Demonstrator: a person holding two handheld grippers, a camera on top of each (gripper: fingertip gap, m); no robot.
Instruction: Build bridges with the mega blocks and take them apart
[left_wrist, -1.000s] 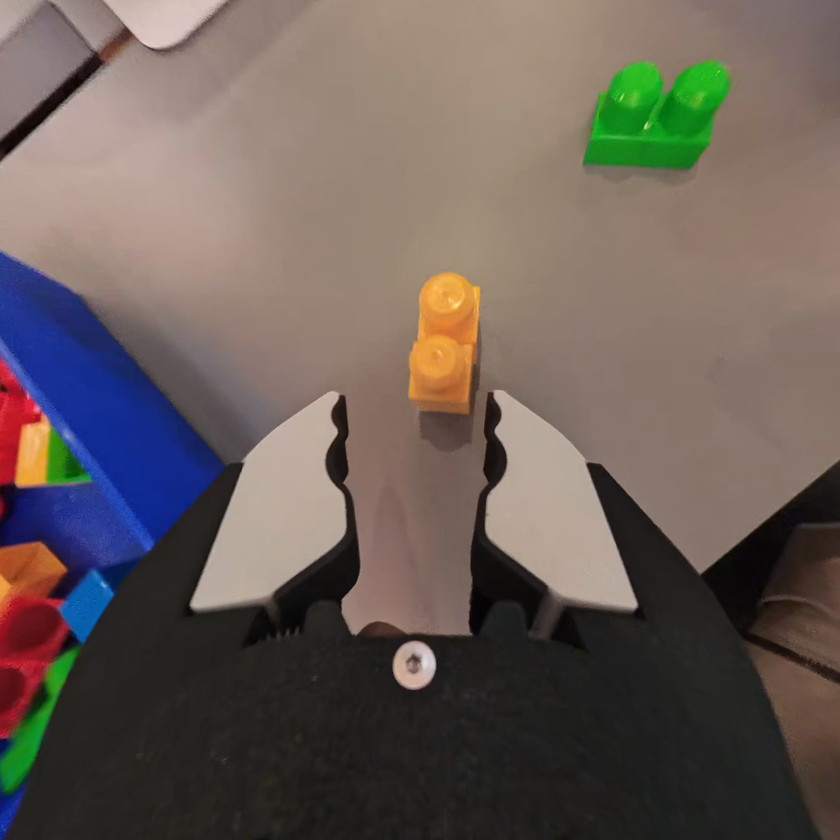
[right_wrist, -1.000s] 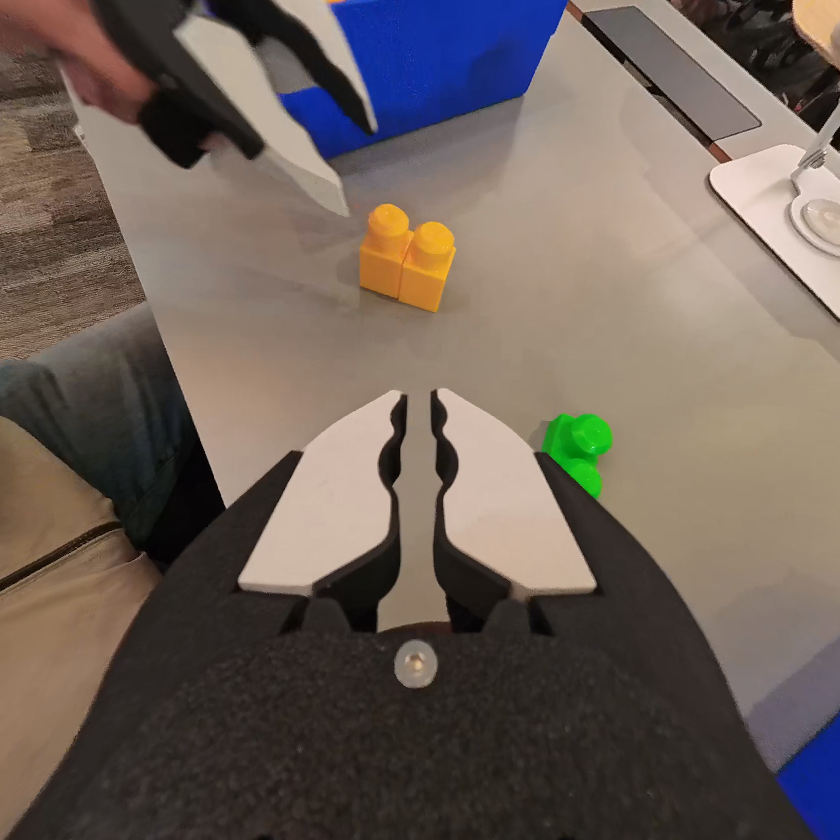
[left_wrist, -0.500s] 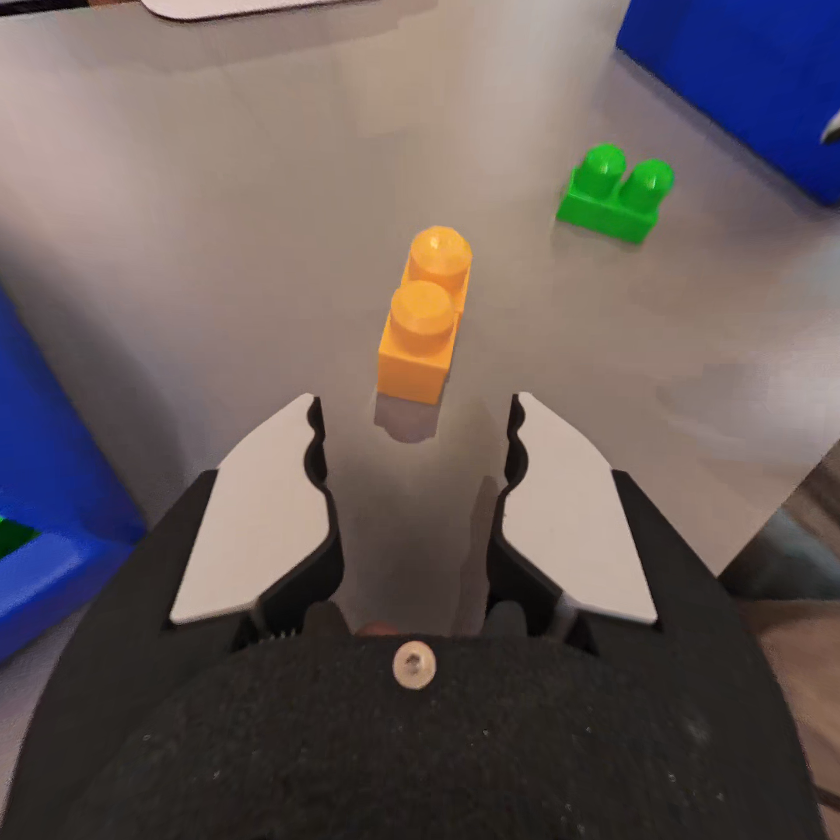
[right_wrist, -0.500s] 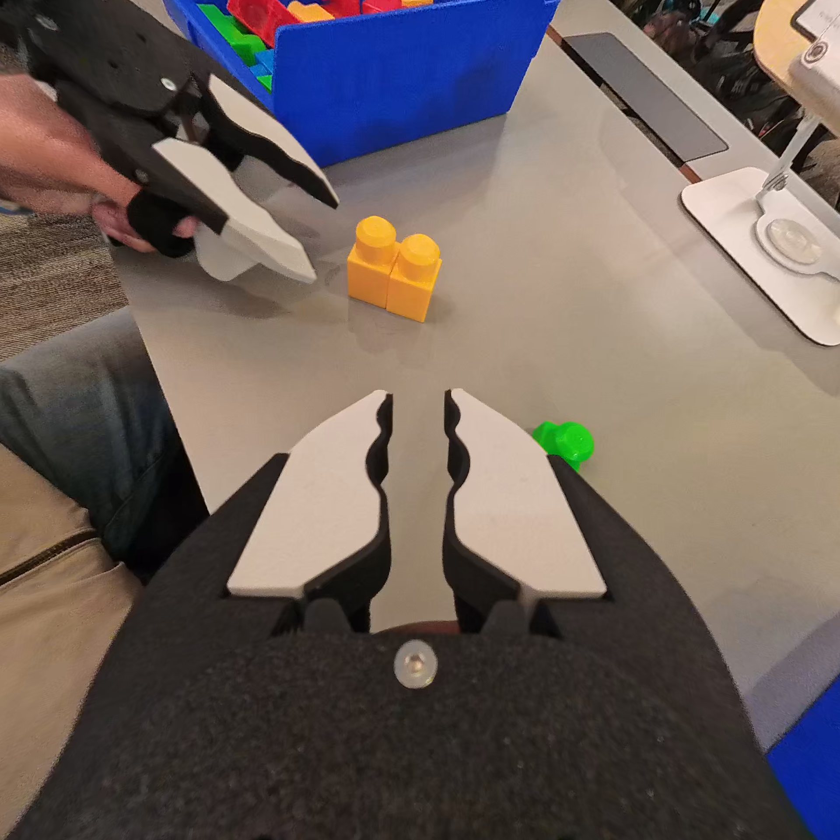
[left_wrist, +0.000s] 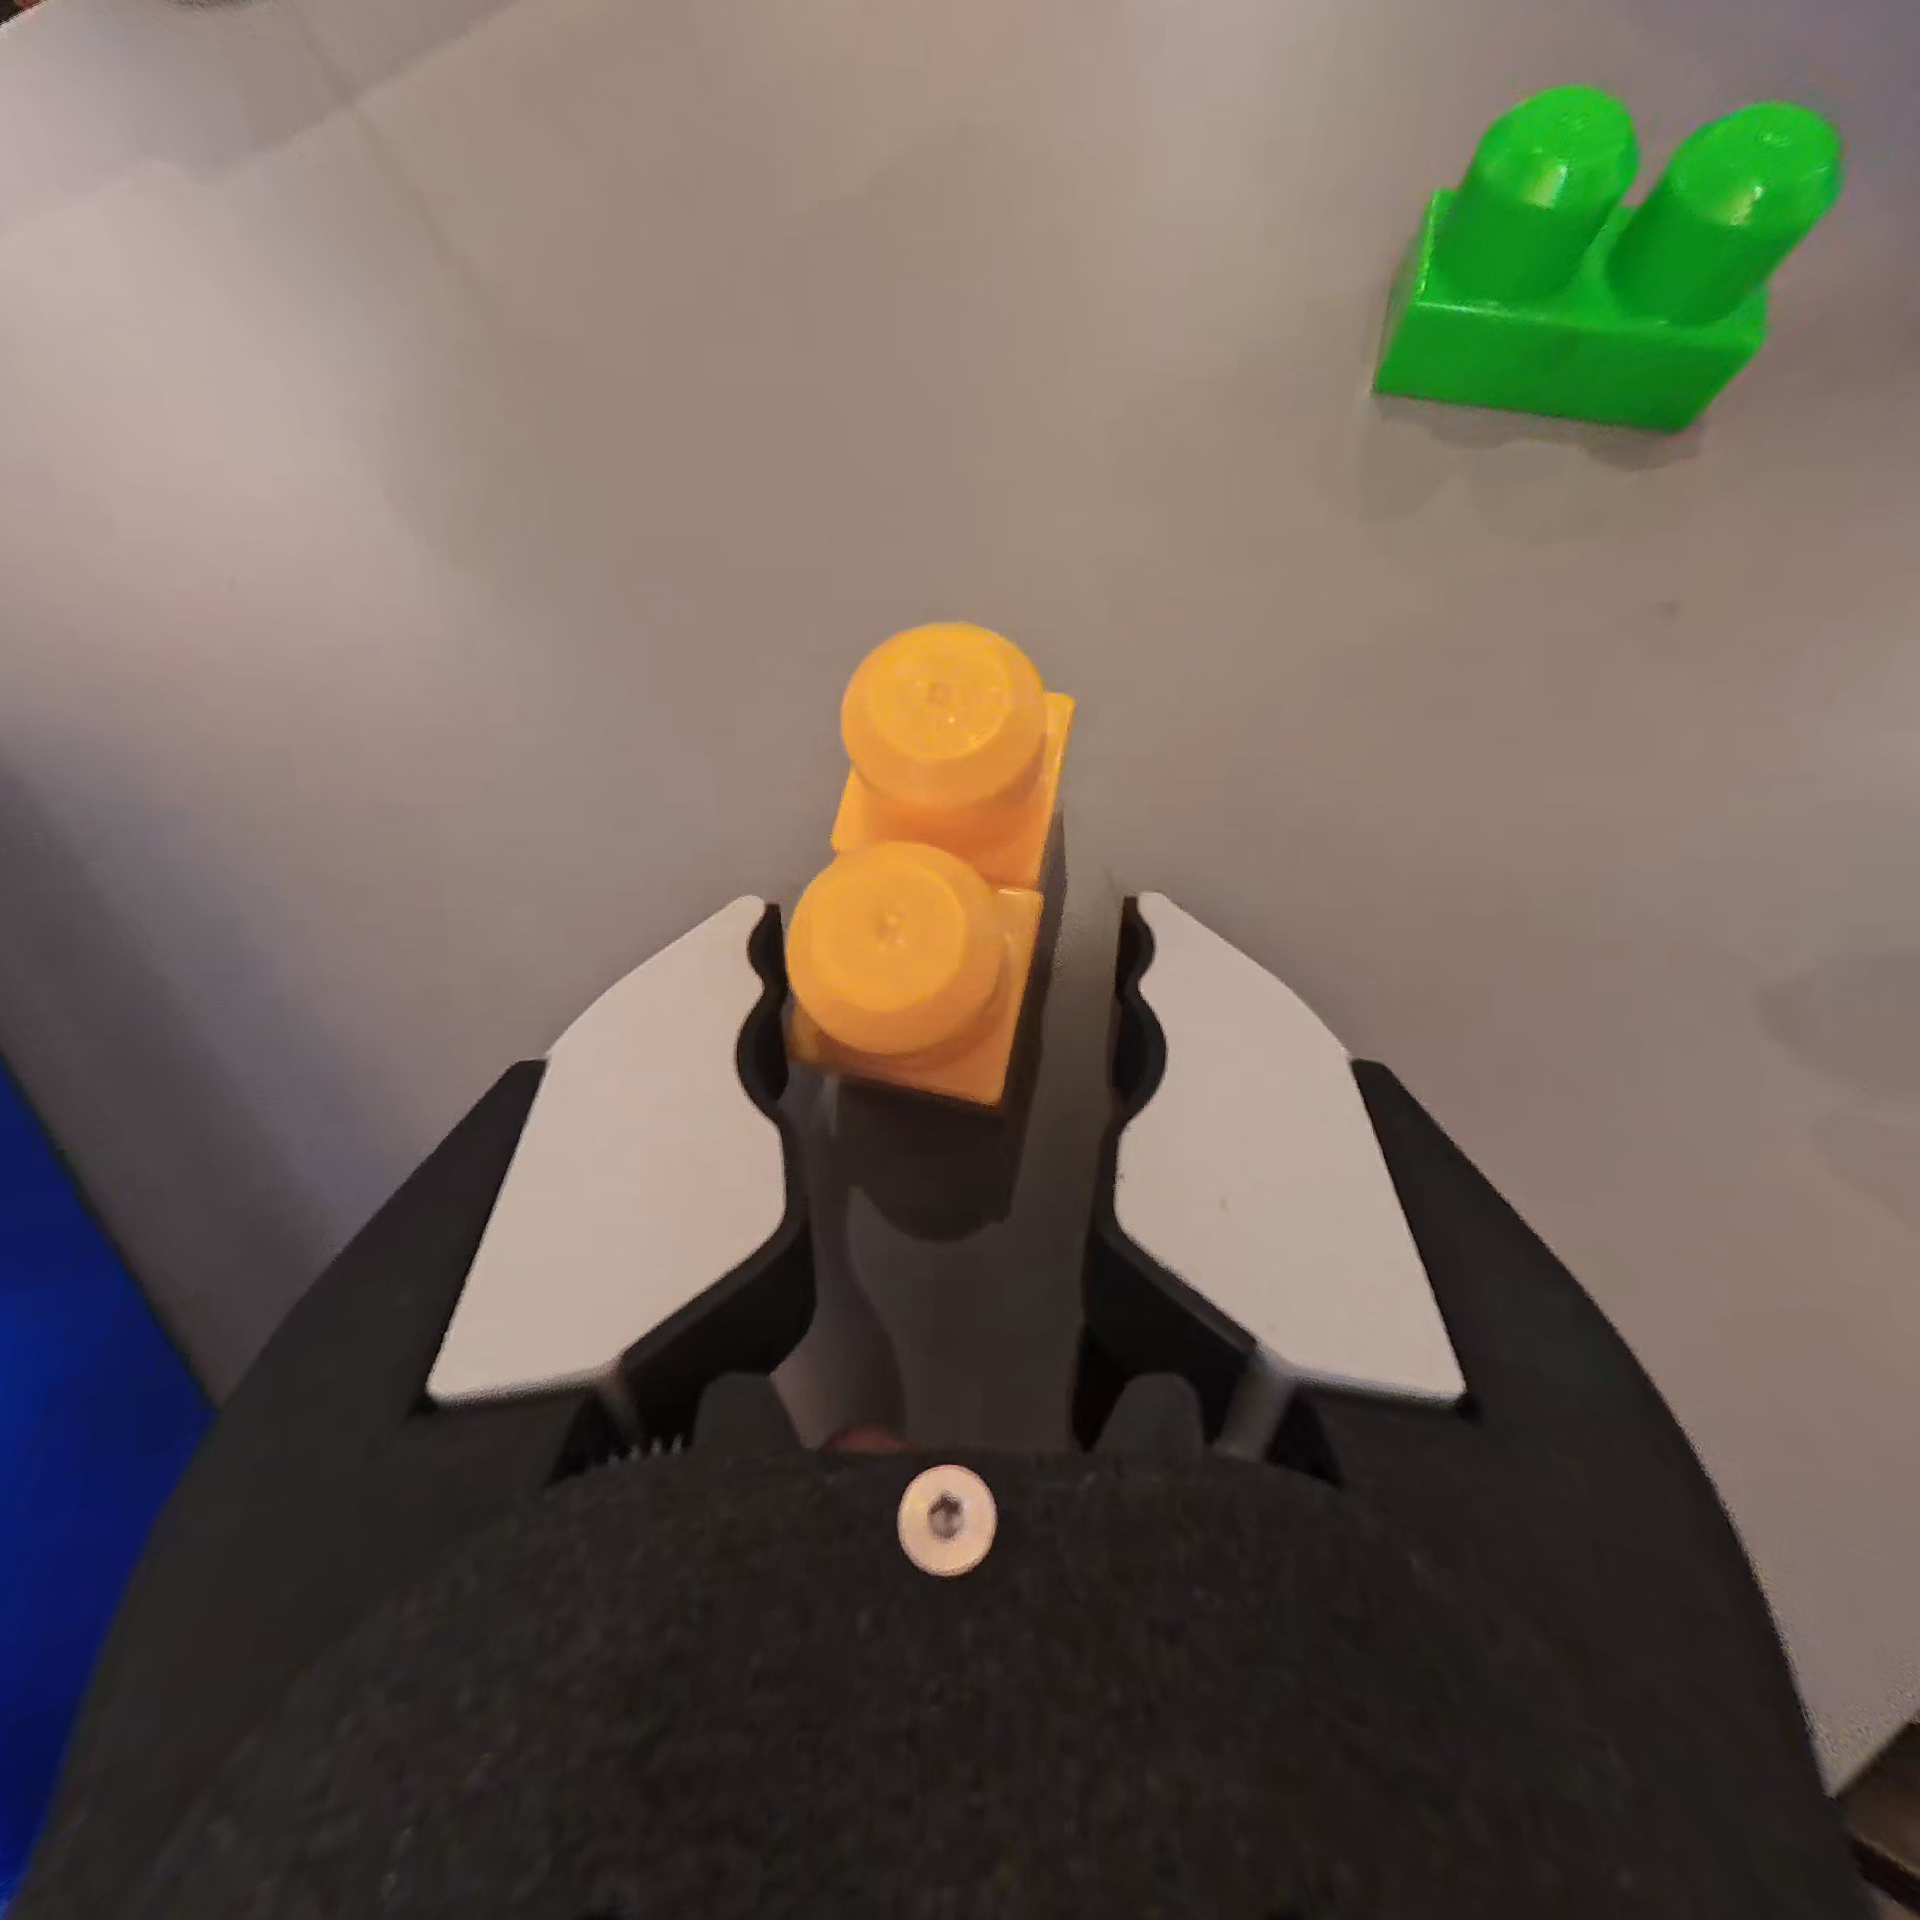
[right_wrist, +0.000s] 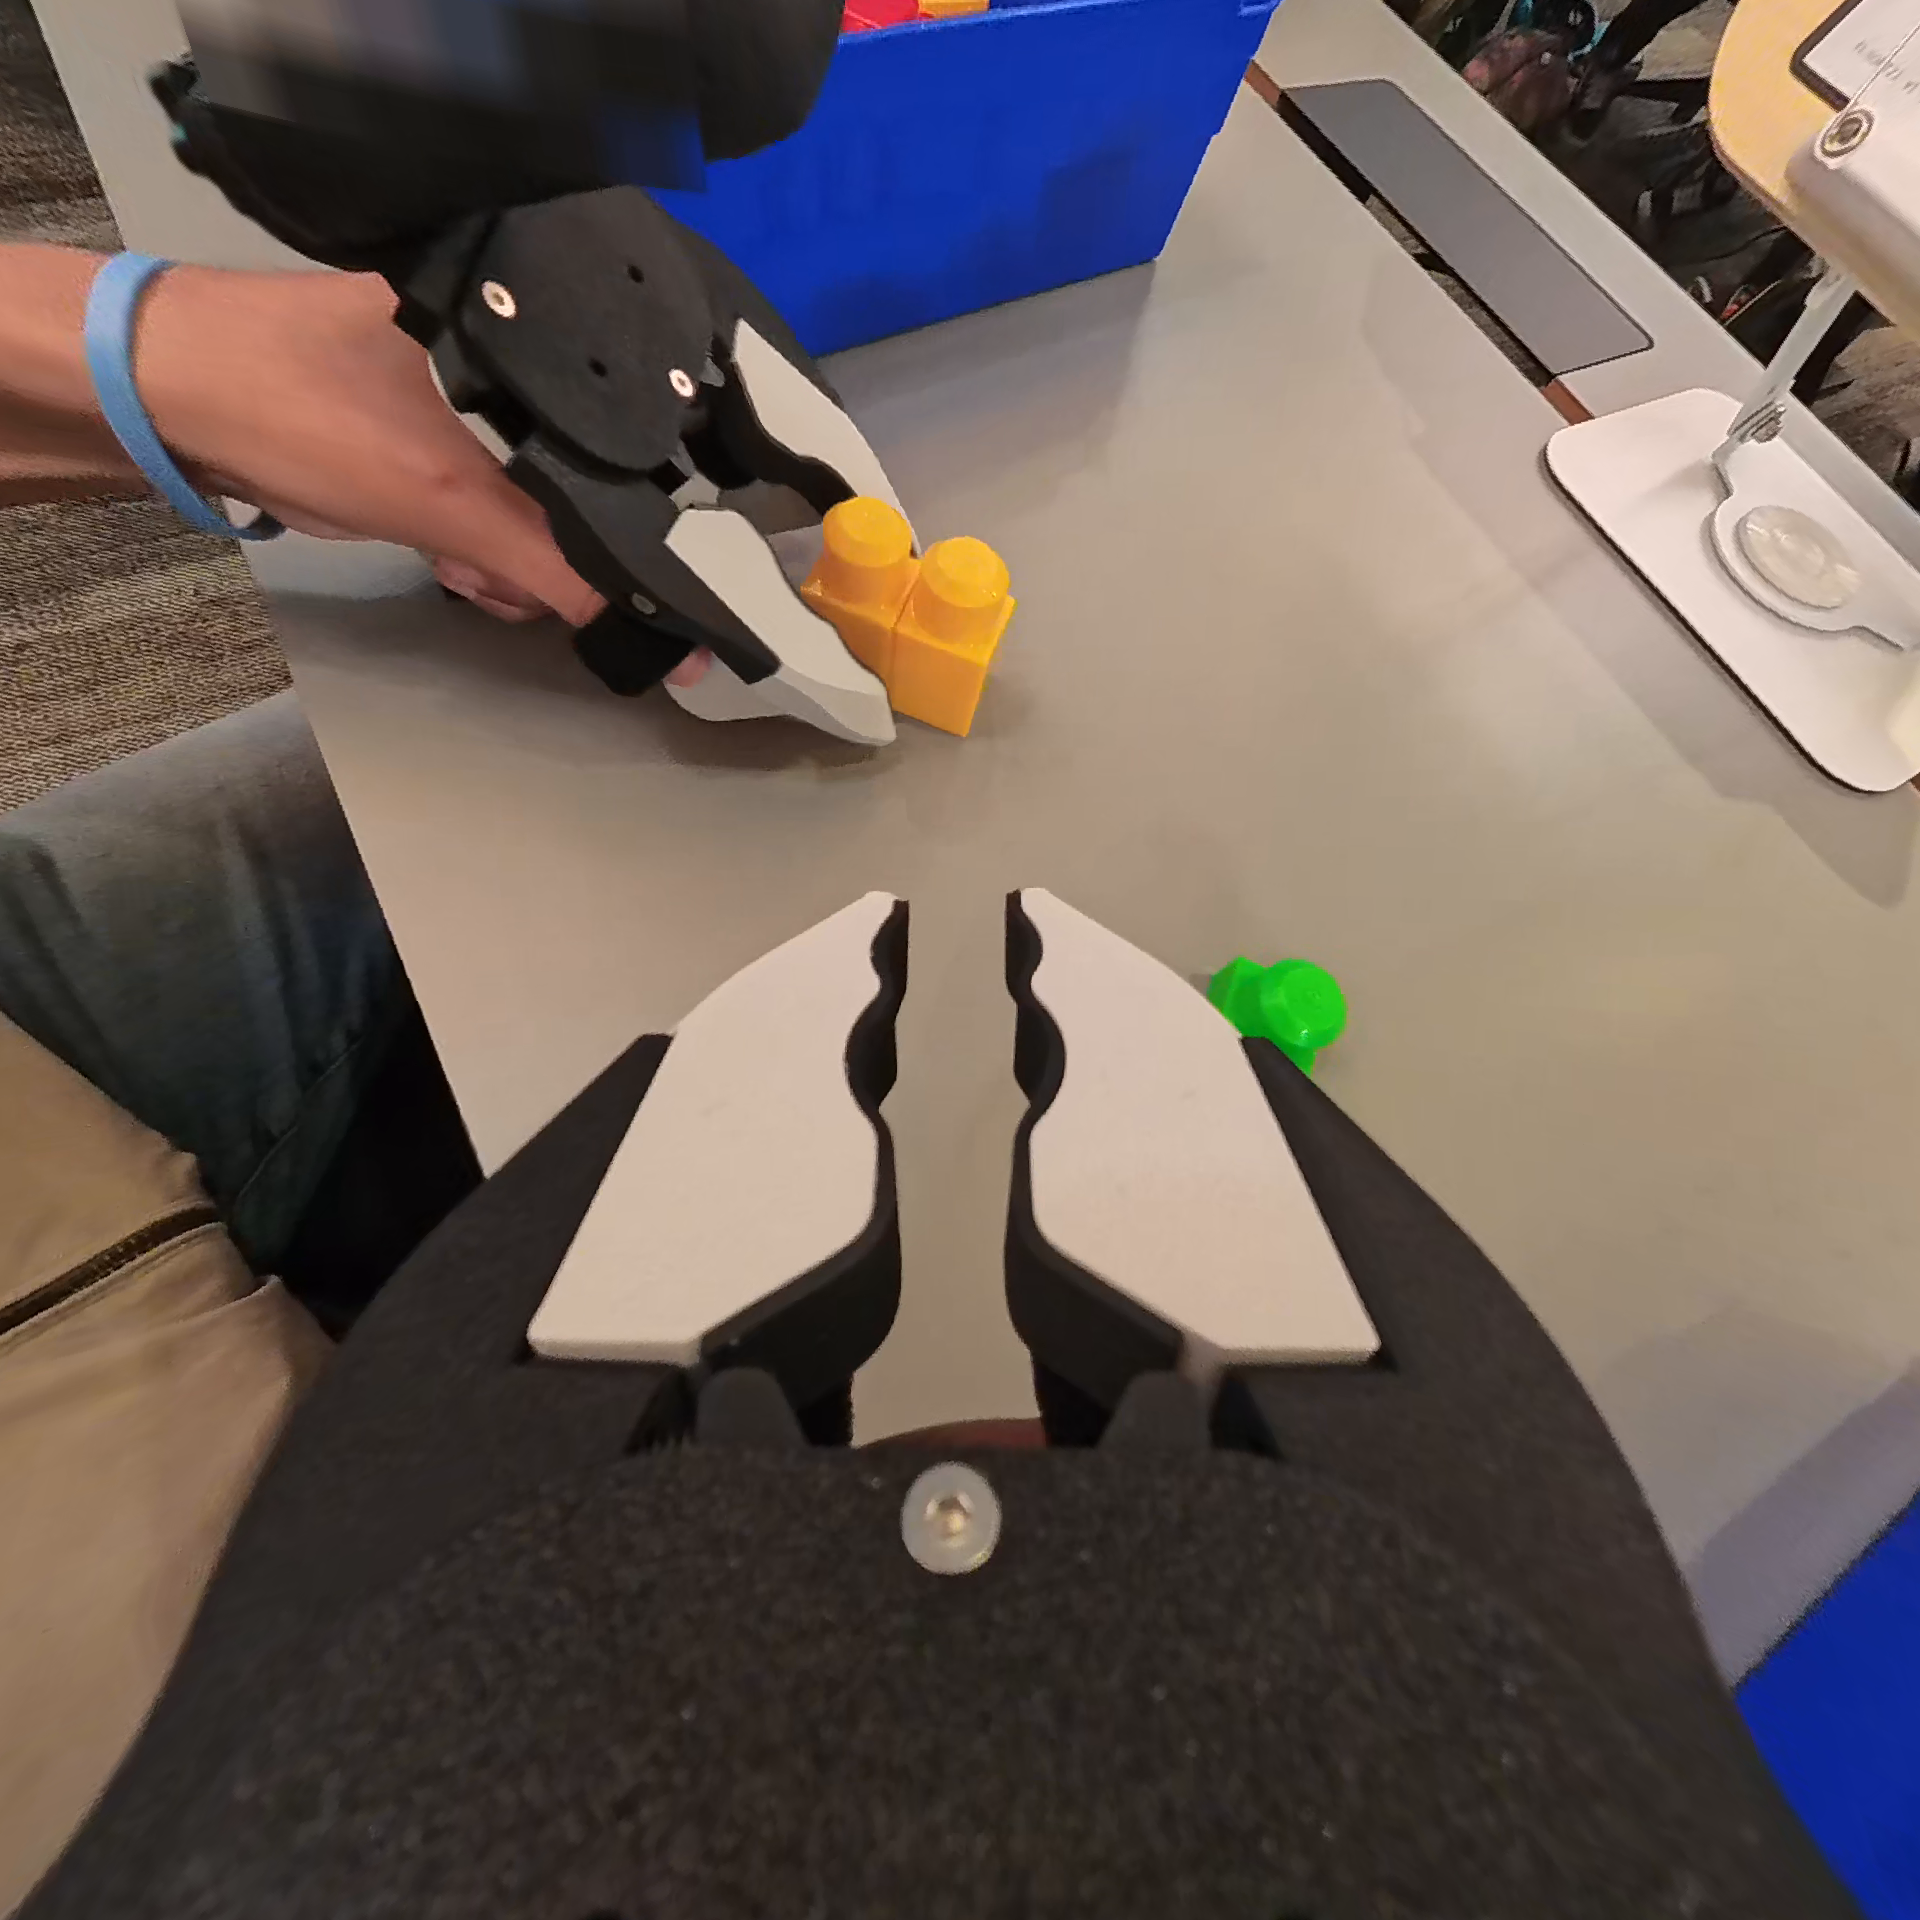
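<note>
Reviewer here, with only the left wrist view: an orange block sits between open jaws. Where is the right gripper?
Observer: The right gripper hovers over bare table, well short of the orange block, its jaws narrowly open and empty.
Operator: Who holds the left one?
Observer: A hand with a blue wristband.
Operator: Anything else on that table?
Observer: A white stand base lies near its far right edge.

Grey table (right_wrist: 1299, 644): orange block (right_wrist: 914, 623), green block (left_wrist: 1590, 270), blue bin (right_wrist: 987, 177)
</note>
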